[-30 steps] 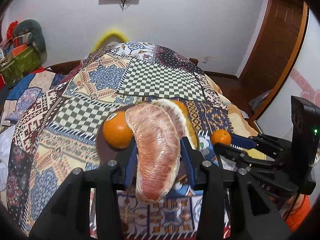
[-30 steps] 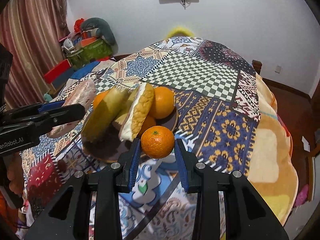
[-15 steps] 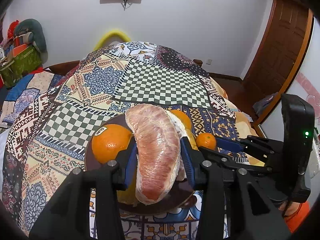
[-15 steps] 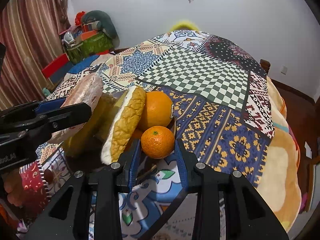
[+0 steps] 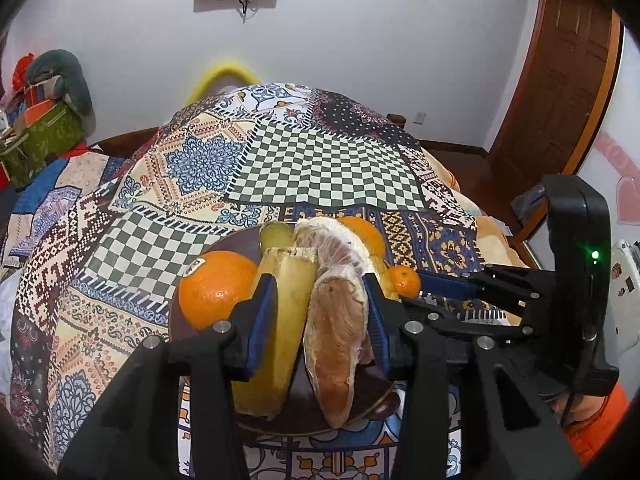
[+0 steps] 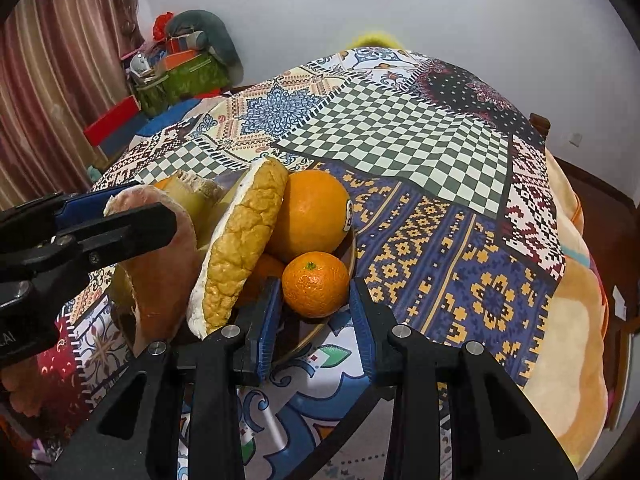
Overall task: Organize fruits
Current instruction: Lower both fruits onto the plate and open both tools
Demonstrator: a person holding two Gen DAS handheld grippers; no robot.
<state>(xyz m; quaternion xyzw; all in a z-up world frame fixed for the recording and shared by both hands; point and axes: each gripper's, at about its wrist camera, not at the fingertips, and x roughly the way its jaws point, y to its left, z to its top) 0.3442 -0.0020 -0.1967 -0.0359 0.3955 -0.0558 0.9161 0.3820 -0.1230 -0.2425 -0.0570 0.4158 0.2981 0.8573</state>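
Left tool point(image 5: 316, 316) clamps the peeled pink pomelo wedge point(image 5: 340, 336) over the dark round plate point(image 5: 280, 426), right tool point(image 6: 314, 312) grips the small orange mandarin point(image 6: 315, 284) at the plate's rim beside it.

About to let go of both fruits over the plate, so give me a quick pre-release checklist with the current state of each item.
1. Left gripper jaws closed on the peeled pomelo wedge: ok.
2. Right gripper jaws closed on the mandarin: ok.
3. Wedge over the brown plate: ok.
4. Mandarin over the plate rim, beside the large orange: ok.
5. Wedge resting on the plate: cannot tell, its lower end is hidden by the jaws.
6. Pomelo rind slice stable: not ok, it stands on edge, leaning on the orange.
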